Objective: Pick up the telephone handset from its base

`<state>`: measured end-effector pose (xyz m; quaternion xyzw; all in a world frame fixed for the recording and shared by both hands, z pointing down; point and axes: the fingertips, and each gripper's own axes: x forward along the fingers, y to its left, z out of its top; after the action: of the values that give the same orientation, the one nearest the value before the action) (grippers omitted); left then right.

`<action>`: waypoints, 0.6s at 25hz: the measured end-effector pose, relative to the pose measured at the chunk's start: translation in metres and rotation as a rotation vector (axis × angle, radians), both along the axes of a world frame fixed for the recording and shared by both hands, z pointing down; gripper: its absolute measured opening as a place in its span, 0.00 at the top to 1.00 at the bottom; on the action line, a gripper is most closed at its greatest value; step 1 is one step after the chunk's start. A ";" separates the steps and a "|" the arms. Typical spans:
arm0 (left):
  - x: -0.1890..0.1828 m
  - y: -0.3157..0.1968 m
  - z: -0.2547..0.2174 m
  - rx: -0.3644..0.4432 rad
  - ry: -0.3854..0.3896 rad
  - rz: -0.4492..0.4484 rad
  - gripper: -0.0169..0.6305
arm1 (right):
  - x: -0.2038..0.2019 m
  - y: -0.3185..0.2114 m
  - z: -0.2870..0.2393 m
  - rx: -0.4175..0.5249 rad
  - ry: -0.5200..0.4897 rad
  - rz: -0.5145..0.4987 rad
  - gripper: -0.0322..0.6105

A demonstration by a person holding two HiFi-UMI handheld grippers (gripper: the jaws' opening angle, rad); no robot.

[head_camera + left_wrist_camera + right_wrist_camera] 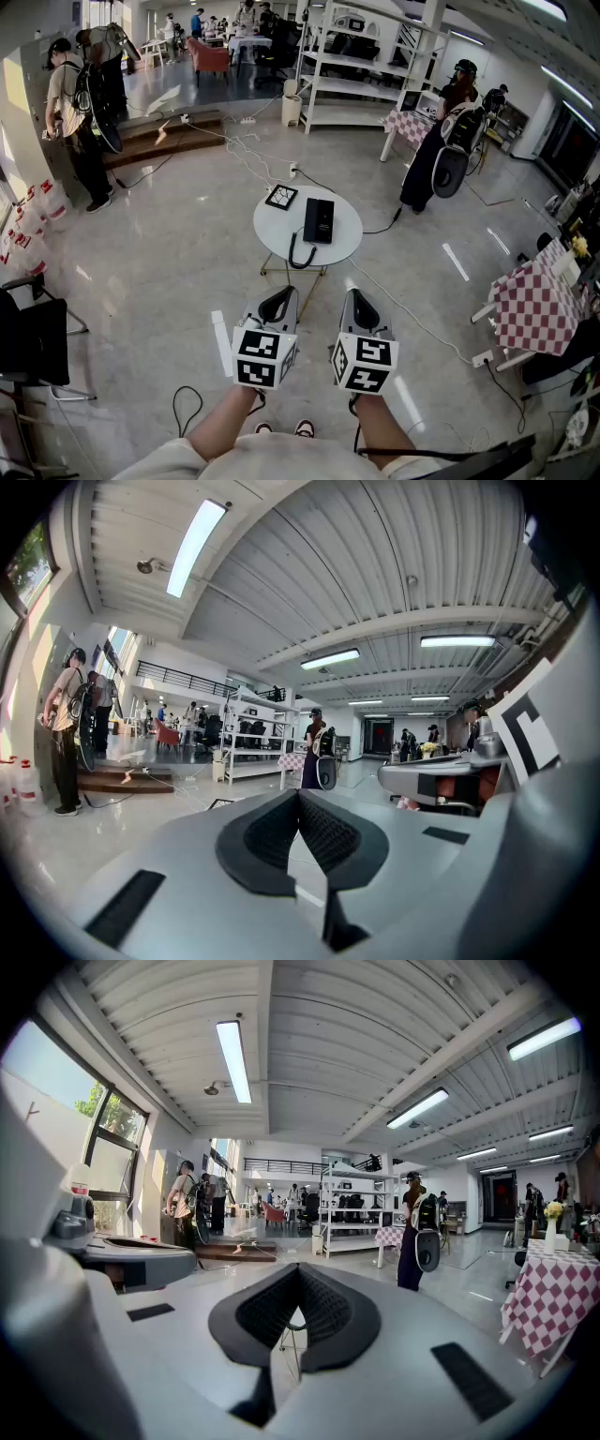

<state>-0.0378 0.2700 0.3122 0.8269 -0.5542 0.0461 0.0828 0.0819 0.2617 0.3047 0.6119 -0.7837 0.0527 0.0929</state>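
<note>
I hold my left tongs (281, 298) and my right tongs (359, 302) side by side, short of the round white worktop (349, 246). Both point towards it and slightly downwards. In the left gripper view the left tongs (298, 794) are pressed together at the tips and grip nothing. In the right gripper view the right tongs (299, 1267) are closed the same way, also empty.

The black telephone (319, 221) lies on the worktop, a little right of its middle and well apart from both tongs. From here I cannot tell the handset apart from the base under it. A dark curly cord (298, 255) loops from the telephone towards the worktop's near edge. A square black-and-white card (281, 197) lies at the worktop's far left edge, just beside the telephone.
</note>
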 end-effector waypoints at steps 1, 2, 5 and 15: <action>-0.001 0.000 0.000 -0.003 0.002 -0.003 0.95 | 0.000 0.001 -0.001 0.000 0.001 0.001 0.91; -0.003 0.001 0.000 -0.005 0.004 -0.005 0.95 | 0.000 0.001 -0.001 0.000 0.002 0.003 0.91; -0.005 0.001 0.001 -0.005 0.007 -0.005 0.95 | -0.001 0.003 -0.002 0.003 -0.003 0.000 0.91; -0.014 0.007 0.014 -0.029 0.008 0.009 0.95 | -0.009 0.010 0.013 -0.027 -0.025 0.012 0.91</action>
<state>-0.0516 0.2767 0.3262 0.8284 -0.5493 0.0513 0.0969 0.0727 0.2722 0.3174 0.6145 -0.7804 0.0715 0.0909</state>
